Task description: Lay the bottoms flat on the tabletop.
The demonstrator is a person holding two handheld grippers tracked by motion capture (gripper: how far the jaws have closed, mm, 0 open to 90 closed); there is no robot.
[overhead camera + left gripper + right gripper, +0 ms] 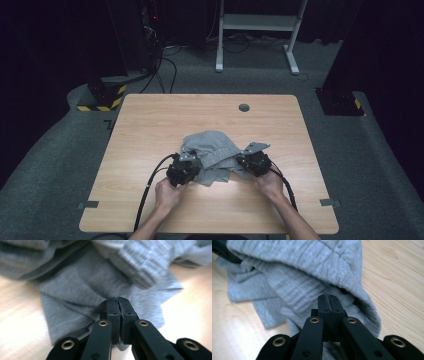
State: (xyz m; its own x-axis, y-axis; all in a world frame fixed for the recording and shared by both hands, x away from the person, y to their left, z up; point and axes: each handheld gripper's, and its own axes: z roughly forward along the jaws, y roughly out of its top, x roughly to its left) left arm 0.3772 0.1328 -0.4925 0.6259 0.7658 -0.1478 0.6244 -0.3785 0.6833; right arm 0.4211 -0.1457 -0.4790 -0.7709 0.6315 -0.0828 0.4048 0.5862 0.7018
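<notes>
Reaching in from the near edge, the person's two forearms rest over a pale wood-grain surface [150,130], each hand carrying a black gripper with a cable trailing back toward the body. The left gripper [117,301] has its jaws pressed together on a fold of the grey garment [212,155], pinching the thin jersey cloth. The right gripper [329,298] is likewise clamped on the same garment, its jaws together at the cloth beside a ribbed band. The garment lies crumpled near the middle of the surface, between and just beyond the two grippers. Further back, a small round grommet [244,107] sits in the surface near its far edge. Beyond lies grey carpet [60,145], a yellow-and-black striped block [102,97] at far left, tangled cables, and a white frame [257,30] against the dark room.
</notes>
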